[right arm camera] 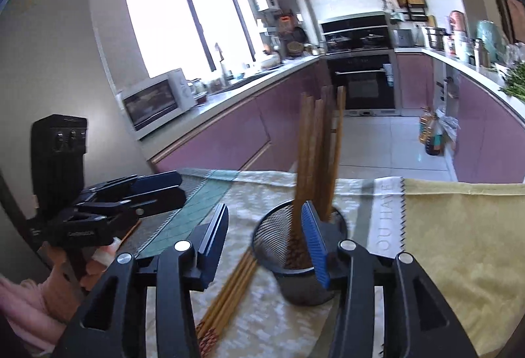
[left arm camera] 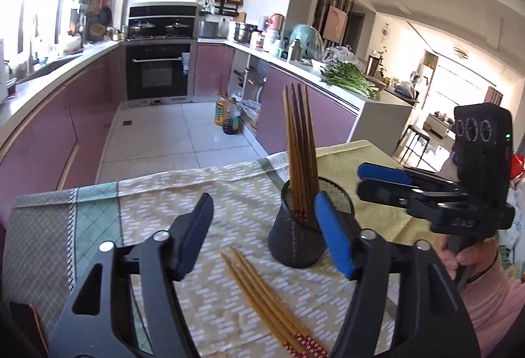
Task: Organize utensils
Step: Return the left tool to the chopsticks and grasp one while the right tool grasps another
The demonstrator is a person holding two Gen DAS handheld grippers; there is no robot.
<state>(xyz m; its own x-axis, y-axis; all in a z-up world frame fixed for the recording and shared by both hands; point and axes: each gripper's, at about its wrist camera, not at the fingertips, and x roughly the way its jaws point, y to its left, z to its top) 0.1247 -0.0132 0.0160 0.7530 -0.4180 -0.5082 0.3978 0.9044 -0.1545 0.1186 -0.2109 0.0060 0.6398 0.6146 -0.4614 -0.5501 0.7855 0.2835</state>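
Over the patterned tablecloth [left arm camera: 203,194] we see our left gripper [left arm camera: 262,227] with its blue pads spread, nothing pinched between them. Our right gripper [right arm camera: 265,236] also stands parted and empty, its right pad just in front of the black mesh holder [right arm camera: 295,263]. A bundle of wooden chopsticks [left arm camera: 300,141] stands upright in that holder, leaning slightly. More loose chopsticks [left arm camera: 262,302] lie flat on the cloth just beside the holder, their patterned red ends toward us. Behind the table runs a kitchen with pink cabinets [left arm camera: 82,115].
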